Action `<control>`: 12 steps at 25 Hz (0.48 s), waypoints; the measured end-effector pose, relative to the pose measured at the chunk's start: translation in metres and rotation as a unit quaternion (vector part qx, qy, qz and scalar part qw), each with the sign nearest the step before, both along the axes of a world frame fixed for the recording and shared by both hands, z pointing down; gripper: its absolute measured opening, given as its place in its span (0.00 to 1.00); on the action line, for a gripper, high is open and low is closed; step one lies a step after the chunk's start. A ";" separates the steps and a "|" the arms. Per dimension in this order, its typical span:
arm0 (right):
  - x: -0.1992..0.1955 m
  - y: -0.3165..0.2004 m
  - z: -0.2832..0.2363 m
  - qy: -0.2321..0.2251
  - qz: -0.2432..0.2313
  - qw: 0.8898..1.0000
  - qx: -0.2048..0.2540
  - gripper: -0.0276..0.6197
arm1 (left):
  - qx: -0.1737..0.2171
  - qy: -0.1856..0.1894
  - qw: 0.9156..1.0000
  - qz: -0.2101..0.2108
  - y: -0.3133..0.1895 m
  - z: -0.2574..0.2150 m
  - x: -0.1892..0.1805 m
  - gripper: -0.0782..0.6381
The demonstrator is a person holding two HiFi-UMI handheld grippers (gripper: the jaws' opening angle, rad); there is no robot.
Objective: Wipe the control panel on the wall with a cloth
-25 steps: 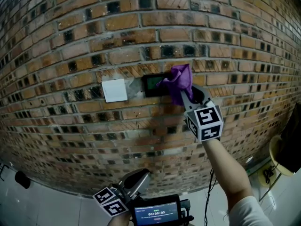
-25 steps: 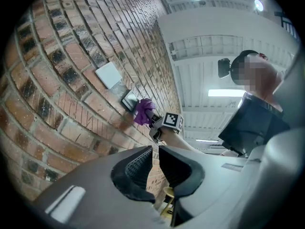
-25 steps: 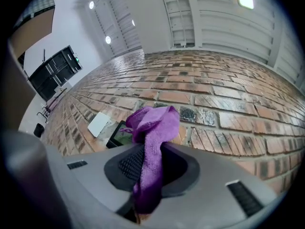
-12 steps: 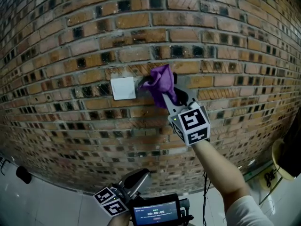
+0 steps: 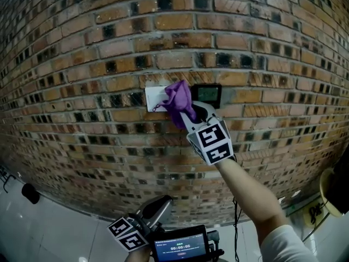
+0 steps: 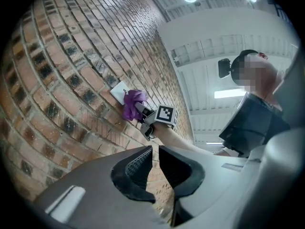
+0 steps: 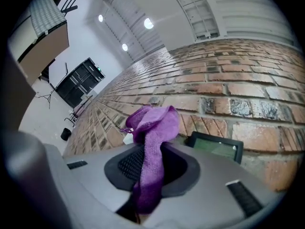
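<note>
A purple cloth (image 5: 179,102) is pinched in my right gripper (image 5: 188,115), which is shut on it and holds it against the brick wall (image 5: 82,64). The cloth covers the right part of a white plate (image 5: 154,97) and lies just left of the dark control panel (image 5: 207,94) with its greenish screen. In the right gripper view the cloth (image 7: 151,149) runs between the jaws, with the panel (image 7: 215,146) to the right. My left gripper (image 5: 158,208) hangs low, away from the wall, jaws nearly together with nothing between them (image 6: 155,157).
A small device with a lit screen (image 5: 181,248) sits on the left gripper at the bottom of the head view. A cable (image 5: 238,228) hangs by the wall's foot. A pale round object (image 5: 331,192) sits at far right. A person (image 6: 252,113) stands behind.
My right gripper has slid the cloth leftward along the wall, off the control panel and onto the white plate. The panel's screen now shows. The left gripper has stayed put.
</note>
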State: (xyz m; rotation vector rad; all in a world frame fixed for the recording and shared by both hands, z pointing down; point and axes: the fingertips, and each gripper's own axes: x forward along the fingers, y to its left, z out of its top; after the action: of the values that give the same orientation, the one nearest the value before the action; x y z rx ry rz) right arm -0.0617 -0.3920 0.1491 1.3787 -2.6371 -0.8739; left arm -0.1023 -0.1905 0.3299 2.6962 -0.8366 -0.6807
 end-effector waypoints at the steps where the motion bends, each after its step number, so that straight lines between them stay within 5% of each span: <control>1: 0.000 -0.001 0.001 0.000 0.002 1.000 -0.001 0.18 | 0.000 0.001 1.000 -0.003 0.000 0.000 -0.003 0.15; 12: 0.032 -0.008 -0.001 0.007 0.039 0.999 0.008 0.17 | -0.005 0.000 1.000 0.010 0.000 0.005 0.005 0.15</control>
State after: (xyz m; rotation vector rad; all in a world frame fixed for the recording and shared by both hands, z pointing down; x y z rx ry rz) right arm -0.0296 -0.3998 0.1482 1.4634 -2.5530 -0.8936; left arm -0.0973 -0.1909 0.3354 2.6908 -0.8083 -0.6707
